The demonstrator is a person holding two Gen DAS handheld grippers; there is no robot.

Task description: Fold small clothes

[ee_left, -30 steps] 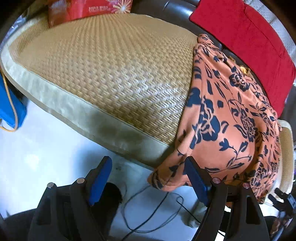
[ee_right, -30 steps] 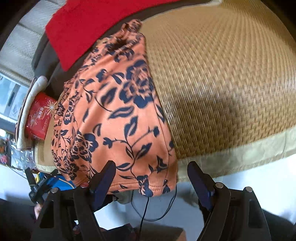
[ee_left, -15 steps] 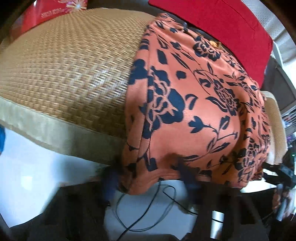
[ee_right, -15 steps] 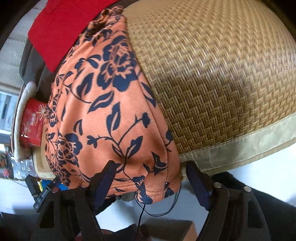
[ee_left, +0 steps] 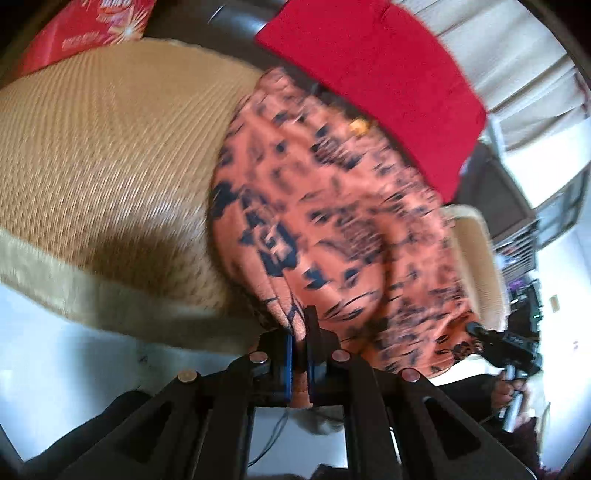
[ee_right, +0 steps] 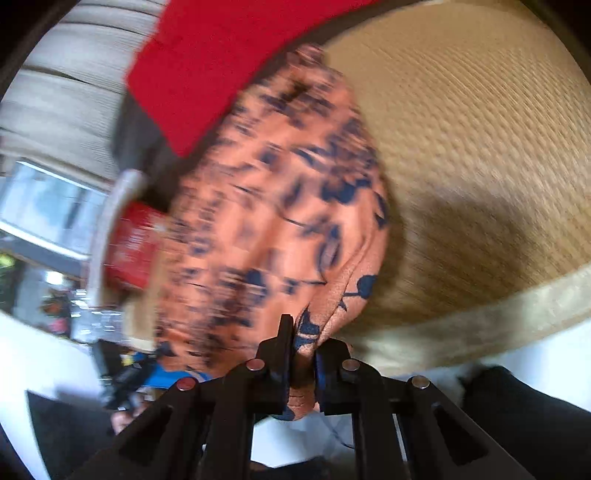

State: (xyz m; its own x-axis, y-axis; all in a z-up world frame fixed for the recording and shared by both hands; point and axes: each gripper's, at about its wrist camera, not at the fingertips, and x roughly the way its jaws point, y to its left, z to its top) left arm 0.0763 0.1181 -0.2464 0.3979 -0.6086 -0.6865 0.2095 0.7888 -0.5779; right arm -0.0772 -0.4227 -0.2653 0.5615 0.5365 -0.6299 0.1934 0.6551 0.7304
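Clamping the near hem of the orange garment with dark blue floral print (ee_left: 332, 229), the left tongs (ee_left: 300, 354) have just closed on a bunched fold of the fabric, and the right tongs (ee_right: 303, 365) have likewise closed on another part of the same hem. The garment lies on the woven straw mat with a plain beige border (ee_left: 110, 147), draped over its near edge, with its far end beside a red cloth (ee_left: 373, 74).

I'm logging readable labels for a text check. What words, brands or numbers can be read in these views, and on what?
None can be read.
Red box: white print beside a starburst, too blurred.
Red packet: pale marks, too blurred.
Orange floral garment: pattern only, no text.
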